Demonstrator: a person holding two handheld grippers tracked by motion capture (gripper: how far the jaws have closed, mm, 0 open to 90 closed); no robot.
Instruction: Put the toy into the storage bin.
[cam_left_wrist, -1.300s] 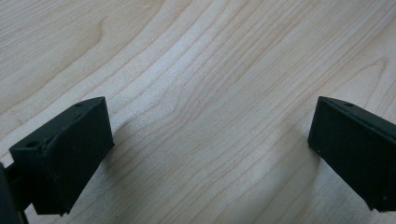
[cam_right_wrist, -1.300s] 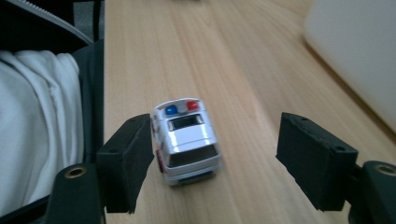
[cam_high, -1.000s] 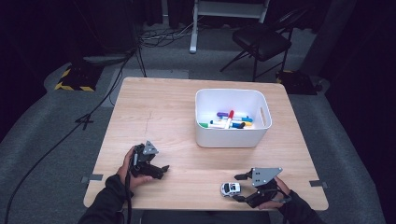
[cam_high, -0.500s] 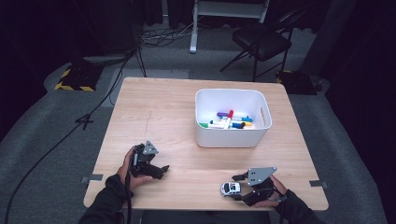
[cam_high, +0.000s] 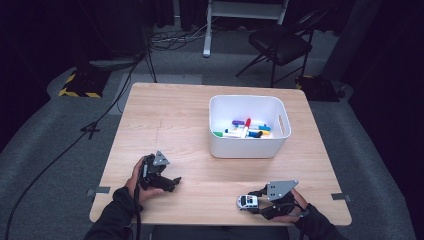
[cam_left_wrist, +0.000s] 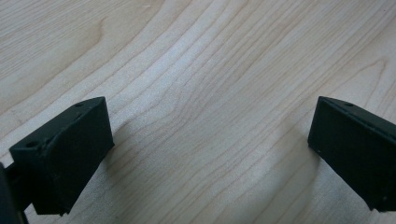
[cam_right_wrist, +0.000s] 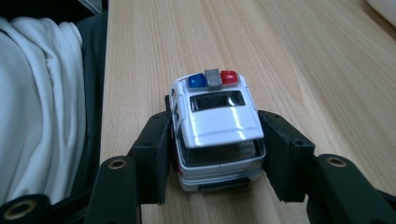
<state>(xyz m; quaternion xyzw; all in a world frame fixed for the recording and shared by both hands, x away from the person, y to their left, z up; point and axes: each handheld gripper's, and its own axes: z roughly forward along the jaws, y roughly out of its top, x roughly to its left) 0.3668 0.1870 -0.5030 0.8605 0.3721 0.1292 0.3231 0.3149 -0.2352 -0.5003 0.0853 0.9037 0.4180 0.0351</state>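
**Toy car being gripped at front edge**

Closed in over the last second, the right gripper (cam_right_wrist: 217, 154) jaws now flank the toy police car (cam_right_wrist: 215, 126), pads at or almost on its sides. Car sits on the table (cam_high: 200, 130) near the front edge. Left gripper (cam_left_wrist: 205, 154) is held wide, empty. Grasp step in hand; next, grip must be firmed, then a lift, probably toward the white bin (cam_high: 247, 147).

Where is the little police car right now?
The police car sits near the table's front edge on the person's right in the high view, between the right gripper's fingers, well in front of the white bin.
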